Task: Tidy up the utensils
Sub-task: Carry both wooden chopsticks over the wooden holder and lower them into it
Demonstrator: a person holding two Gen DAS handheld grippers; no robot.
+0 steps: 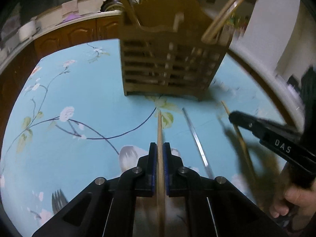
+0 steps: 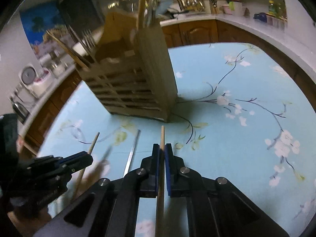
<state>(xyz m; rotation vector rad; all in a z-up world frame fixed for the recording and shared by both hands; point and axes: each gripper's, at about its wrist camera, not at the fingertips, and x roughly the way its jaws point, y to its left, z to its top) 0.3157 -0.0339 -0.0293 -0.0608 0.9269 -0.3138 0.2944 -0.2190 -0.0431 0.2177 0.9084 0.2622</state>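
Observation:
A slatted wooden utensil holder (image 1: 167, 67) (image 2: 134, 86) stands on the blue flowered table with chopsticks and forks sticking out of its top. In the left wrist view my left gripper (image 1: 160, 145) is shut on a wooden chopstick (image 1: 159, 126) that points at the holder's foot. In the right wrist view my right gripper (image 2: 162, 145) is shut on a second wooden chopstick (image 2: 162, 136). Between the two lies a metal chopstick (image 1: 195, 136) (image 2: 133, 150), flat on the cloth. Each view shows the other gripper, the right gripper (image 1: 233, 117) and the left gripper (image 2: 88, 158), clamped on its stick.
The blue flowered tablecloth (image 1: 79, 98) (image 2: 237, 138) spreads to both sides of the holder. Brown cabinets and a white counter (image 1: 69, 29) (image 2: 197, 31) with kitchenware curve behind the table. A white rice cooker (image 2: 31, 81) stands far left. A hand (image 1: 296, 199) grips the right tool.

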